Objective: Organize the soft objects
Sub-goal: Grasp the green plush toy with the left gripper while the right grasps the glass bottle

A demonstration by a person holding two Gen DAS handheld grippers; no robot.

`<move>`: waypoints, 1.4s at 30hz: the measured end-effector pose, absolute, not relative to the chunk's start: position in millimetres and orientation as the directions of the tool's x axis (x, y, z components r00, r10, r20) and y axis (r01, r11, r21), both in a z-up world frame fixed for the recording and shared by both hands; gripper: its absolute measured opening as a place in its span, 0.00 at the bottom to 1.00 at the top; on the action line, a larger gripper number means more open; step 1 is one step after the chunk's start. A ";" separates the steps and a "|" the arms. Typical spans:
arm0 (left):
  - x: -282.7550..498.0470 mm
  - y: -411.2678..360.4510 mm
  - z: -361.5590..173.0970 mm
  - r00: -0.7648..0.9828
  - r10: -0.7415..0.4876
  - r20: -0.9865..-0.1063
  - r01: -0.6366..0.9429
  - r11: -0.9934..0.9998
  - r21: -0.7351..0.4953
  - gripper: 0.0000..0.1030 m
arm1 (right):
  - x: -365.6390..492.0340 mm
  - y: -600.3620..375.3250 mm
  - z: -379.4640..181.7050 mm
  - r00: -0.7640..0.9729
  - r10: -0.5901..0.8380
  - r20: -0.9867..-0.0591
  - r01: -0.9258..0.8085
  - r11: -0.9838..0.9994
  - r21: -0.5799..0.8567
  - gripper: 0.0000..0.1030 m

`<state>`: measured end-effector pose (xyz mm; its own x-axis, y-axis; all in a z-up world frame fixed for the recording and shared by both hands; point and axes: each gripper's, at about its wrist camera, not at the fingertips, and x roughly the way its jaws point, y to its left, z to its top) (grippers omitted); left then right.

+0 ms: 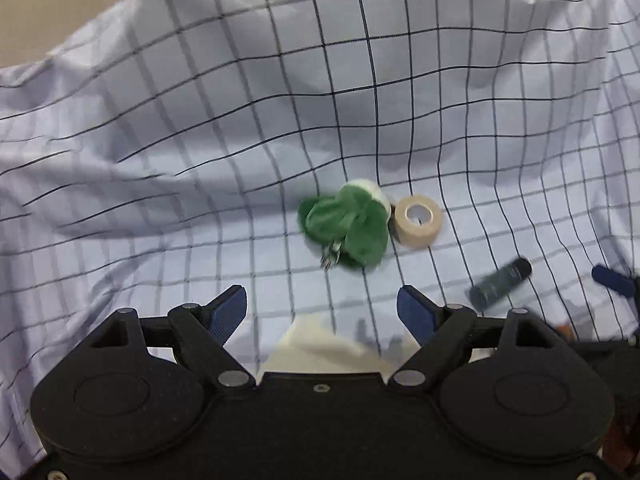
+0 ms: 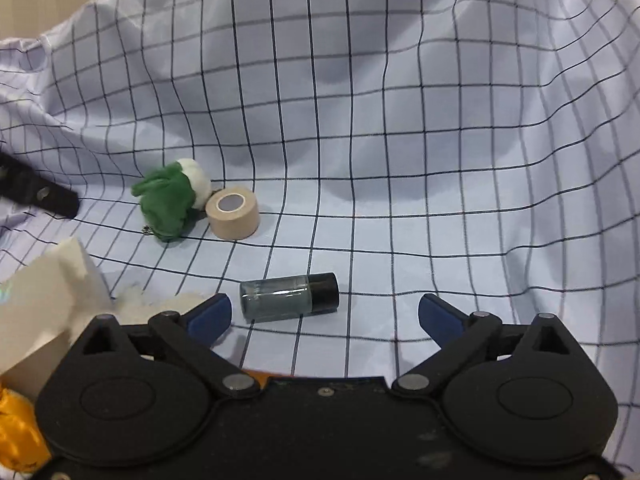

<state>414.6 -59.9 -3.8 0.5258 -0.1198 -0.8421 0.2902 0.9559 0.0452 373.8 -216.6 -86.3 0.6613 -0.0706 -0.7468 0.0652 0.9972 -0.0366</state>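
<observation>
Where the pale checked cloth [image 2: 400, 128] spreads in folds, three small things lie: one green-and-white plush toy [image 2: 170, 202], one beige roll of tape [image 2: 233, 213] touching the toy's right side, and one small glass bottle with a black cap [image 2: 289, 297] on its side, nearer than the tape. The right gripper [image 2: 325, 314] tilts downward, jaws spread wide and empty, the bottle just beyond their tips, towards the left one. The left gripper [image 1: 321, 306] also angles down, jaws apart and empty, the toy [image 1: 347, 226] ahead of them.
</observation>
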 end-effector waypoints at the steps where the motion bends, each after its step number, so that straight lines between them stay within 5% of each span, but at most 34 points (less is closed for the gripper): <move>1: 424.6 -62.9 -8.2 0.512 -0.130 -0.849 0.290 0.957 0.028 0.77 | 379.3 -215.4 -88.1 0.658 -0.065 -0.750 0.064 0.997 -0.031 0.97; 28: 525.4 -85.5 -75.2 0.385 -0.181 -0.905 0.088 0.983 -0.159 0.80 | 423.9 -205.8 -110.9 0.618 0.001 -0.786 -0.041 0.999 -0.030 0.92; 34: 537.2 -77.8 -87.2 0.371 -0.230 -0.899 0.058 0.973 -0.225 0.61 | 426.1 -205.2 -112.4 0.598 0.045 -0.801 -0.064 0.998 0.008 0.66; 42: 522.9 -64.1 -73.2 0.428 -0.240 -0.871 0.092 0.971 -0.222 0.53 | 420.6 -213.7 -100.3 0.631 -0.015 -0.775 0.004 1.000 -0.016 0.67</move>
